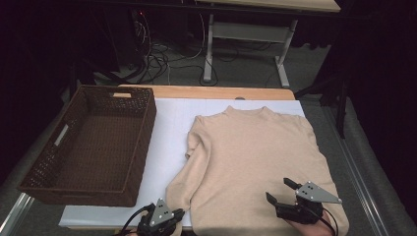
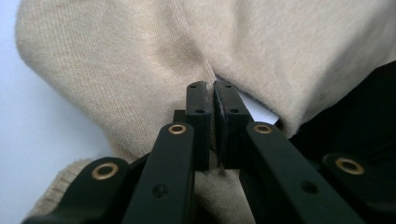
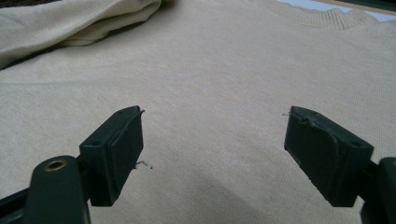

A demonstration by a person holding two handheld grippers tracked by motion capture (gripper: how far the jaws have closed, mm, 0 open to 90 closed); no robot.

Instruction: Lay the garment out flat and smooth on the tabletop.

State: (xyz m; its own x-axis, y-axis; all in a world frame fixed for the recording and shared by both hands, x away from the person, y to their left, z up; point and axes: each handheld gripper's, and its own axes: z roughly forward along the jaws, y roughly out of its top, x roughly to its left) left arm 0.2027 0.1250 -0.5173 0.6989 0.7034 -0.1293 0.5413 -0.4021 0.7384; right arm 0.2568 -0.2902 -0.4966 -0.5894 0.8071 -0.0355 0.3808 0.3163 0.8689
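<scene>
Item: beige knit sweater (image 1: 251, 162), lying flat and face up on the white-covered surface (image 1: 169, 128), collar toward the far edge, hem at the near edge; one sleeve is folded in along the body's left side, its cuff near the front corner. Left claw (image 1: 173, 215): at the near edge beside the sweater's lower left corner; in the left gripper view (image 2: 214, 100) its two black jaws stand pressed together with only a thin seam between them, right at a fold of the knit, though whether fabric is pinched in that seam cannot be told. Right claw (image 1: 281, 191): over the sweater's lower right part, jaws spread wide; in the right gripper view (image 3: 212, 140) the pads stand well apart above the flat fabric, with nothing gripped. Accessory: brown woven basket (image 1: 59, 162), on the left side of the surface, just beside the sweater's sleeve.
</scene>
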